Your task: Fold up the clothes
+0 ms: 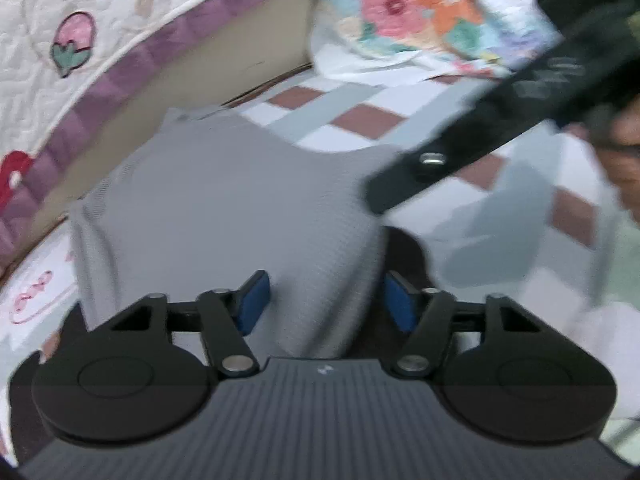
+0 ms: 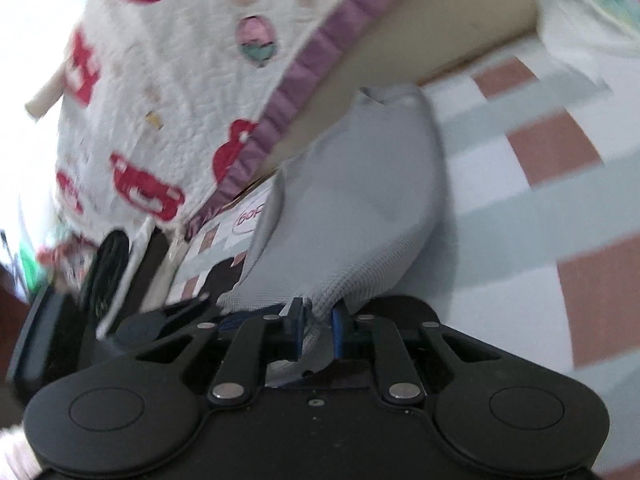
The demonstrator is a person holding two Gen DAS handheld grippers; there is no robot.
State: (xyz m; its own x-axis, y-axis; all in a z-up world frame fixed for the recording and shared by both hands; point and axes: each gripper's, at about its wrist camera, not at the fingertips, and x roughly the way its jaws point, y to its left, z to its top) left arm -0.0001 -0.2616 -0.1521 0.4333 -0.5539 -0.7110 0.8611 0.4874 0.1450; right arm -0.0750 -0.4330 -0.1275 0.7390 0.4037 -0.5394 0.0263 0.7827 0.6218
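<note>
Underneath, checked bedsheet (quilt behind); right hand-held gripper pinches grey garment.

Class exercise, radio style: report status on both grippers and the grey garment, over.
Right gripper shut on grey garment. Left gripper open, garment between pads, no clamp seen. Nothing in the way on checked bedsheet.

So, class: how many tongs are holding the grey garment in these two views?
2. The left tongs straddle the grey garment at its near edge on the checked bedcover; the right tongs pinch another bunched edge of it. Whether the left pads press is unclear.
</note>
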